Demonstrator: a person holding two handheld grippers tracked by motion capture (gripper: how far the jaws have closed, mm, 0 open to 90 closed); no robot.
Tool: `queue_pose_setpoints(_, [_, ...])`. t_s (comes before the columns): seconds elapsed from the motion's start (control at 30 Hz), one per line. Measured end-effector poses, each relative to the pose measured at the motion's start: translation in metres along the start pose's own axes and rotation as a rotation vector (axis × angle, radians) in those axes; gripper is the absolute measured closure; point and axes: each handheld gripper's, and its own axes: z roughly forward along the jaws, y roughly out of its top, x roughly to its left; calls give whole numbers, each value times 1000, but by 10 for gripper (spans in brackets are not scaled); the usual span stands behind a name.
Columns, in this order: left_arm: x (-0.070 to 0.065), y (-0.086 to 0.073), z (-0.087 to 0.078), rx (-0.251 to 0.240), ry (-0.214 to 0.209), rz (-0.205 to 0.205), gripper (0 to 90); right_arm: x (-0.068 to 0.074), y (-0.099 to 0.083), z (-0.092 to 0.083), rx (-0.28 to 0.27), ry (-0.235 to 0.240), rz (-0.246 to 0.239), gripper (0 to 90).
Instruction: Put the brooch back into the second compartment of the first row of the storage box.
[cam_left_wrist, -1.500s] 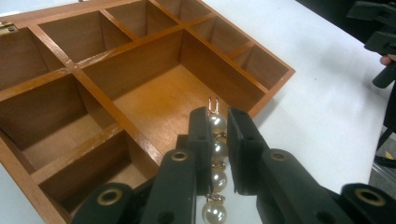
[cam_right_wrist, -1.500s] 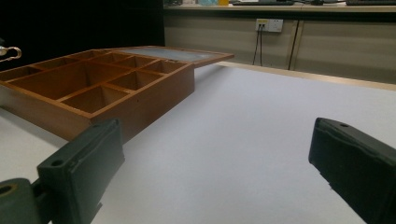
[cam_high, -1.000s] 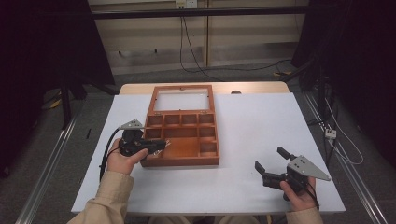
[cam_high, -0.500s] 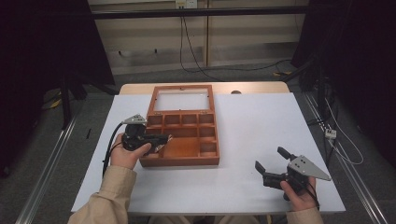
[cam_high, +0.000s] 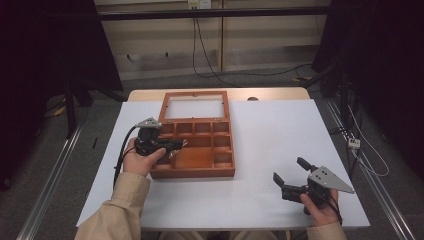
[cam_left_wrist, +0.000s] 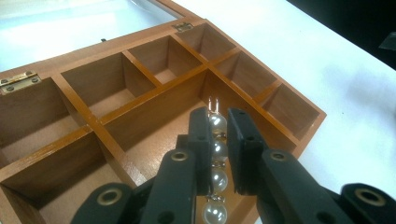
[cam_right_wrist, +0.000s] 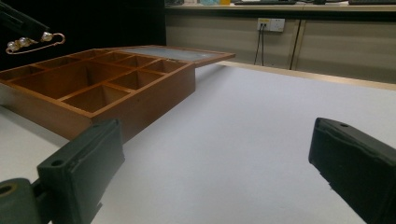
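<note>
Wooden jewellery box (cam_high: 197, 150), lid open flat, sits left of frame centre on the white bench (cam_high: 280, 135). Left tongs (cam_left_wrist: 218, 135), clamped on a pearl brooch pin (cam_left_wrist: 215, 156), have edged further over the large compartment since a second ago; placement looks imminent. Pearls are round and glossy, the pin thin wire. Right tongs (cam_high: 292, 177) rest open at lower right.

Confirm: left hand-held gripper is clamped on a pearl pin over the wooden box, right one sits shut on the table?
One thing is off: the right hand-held gripper is open, its jaws wide apart with nothing between them, as the right gripper view shows. The rest holds: the left hand-held gripper is clamped on the pearl pin over the wooden box.
</note>
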Motion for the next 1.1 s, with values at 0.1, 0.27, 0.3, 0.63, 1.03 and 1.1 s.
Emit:
queue_pose_setpoints(0.1, [0,1,2,3,4,3,809,0,0,0,1,-1,2,24])
queue_pose_setpoints(0.27, [1,3,6,3,12,3,809,-1,0,0,1,3,2,24])
queue_pose_setpoints(0.3, [2,3,6,4,15,4,809,-1,0,0,4,3,1,24])
queue_pose_setpoints(0.63, [5,6,9,6,31,0,808,0,-1,0,8,6,-1,25])
queue_pose_setpoints(1.03, [7,14,15,4,41,3,809,0,-1,1,8,7,2,25])
queue_pose_setpoints(1.1, [6,16,17,6,43,9,809,0,-1,1,10,8,-2,25])
